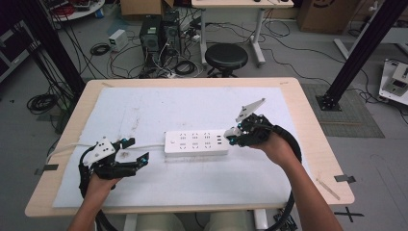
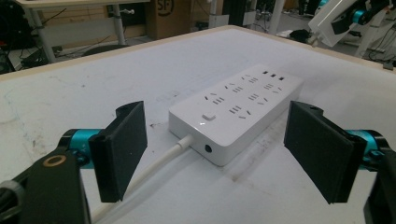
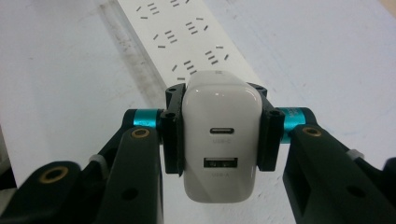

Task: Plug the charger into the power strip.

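A white power strip (image 1: 196, 142) lies across the middle of the white mat, its cord (image 1: 149, 146) running off to the left. My right gripper (image 1: 233, 137) hovers at the strip's right end, shut on a white USB charger (image 3: 221, 135) whose two ports face the camera; the strip's sockets (image 3: 187, 46) lie just beyond it. My left gripper (image 1: 138, 151) rests on the mat left of the strip, open, with nothing between its pads (image 2: 120, 149). In the left gripper view the power strip (image 2: 236, 112) and its switch sit straight ahead between the spread jaws.
The white mat (image 1: 144, 106) covers most of the wooden table (image 1: 308, 120). Behind the table stand a black stool (image 1: 226, 57), computer towers (image 1: 159, 36) and tangled cables on the floor. A black frame post (image 1: 356, 53) rises at the right.
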A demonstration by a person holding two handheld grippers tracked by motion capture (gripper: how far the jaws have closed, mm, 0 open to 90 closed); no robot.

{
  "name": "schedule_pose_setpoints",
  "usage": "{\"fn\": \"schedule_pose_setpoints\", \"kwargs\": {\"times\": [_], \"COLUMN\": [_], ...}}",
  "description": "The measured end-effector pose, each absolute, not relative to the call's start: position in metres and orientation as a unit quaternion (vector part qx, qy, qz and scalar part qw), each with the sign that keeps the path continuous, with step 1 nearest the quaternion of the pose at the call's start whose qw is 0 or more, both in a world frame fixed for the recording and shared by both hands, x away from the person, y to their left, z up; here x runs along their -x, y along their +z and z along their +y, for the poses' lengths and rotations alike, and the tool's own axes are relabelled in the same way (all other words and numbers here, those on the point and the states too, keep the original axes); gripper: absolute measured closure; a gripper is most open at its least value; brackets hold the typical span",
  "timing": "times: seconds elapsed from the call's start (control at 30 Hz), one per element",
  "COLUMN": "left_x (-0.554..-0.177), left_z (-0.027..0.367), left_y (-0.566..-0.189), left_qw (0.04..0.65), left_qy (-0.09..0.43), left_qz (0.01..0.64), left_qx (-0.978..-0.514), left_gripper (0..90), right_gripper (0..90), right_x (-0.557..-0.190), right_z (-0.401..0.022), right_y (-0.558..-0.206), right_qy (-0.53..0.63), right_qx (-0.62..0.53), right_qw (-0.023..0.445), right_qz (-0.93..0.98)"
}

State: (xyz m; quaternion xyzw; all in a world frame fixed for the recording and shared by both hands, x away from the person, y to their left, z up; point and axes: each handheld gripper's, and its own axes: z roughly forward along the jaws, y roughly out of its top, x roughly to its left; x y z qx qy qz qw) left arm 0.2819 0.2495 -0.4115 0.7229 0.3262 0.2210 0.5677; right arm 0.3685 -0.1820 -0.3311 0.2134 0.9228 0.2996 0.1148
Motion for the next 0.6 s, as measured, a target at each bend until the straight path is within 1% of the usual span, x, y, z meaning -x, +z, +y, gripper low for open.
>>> {"fn": "schedule_pose_setpoints", "kwargs": {"times": [0.07,0.17,0.37,0.6], "left_x": [-0.281,-0.28,-0.279,-0.28], "left_z": [0.251,0.251,0.251,0.253], "left_y": [-0.412,-0.413,-0.417,-0.419], "left_qw": [0.569,0.57,0.569,0.572], "left_qy": [0.219,0.219,0.216,0.214], "left_qz": [0.327,0.328,0.328,0.327], "left_qx": [-0.722,-0.721,-0.722,-0.721], "left_gripper": [20.8,20.8,20.8,20.8], "right_gripper": [63.0,63.0,63.0,63.0], "right_x": [-0.371,-0.381,-0.391,-0.4], "right_z": [-0.179,-0.167,-0.154,-0.149], "right_y": [-0.33,-0.327,-0.337,-0.342], "right_qy": [0.298,0.293,0.281,0.278], "right_qx": [-0.205,-0.187,-0.175,-0.164], "right_qw": [0.116,0.106,0.089,0.084], "right_qz": [0.925,0.932,0.939,0.943]}}
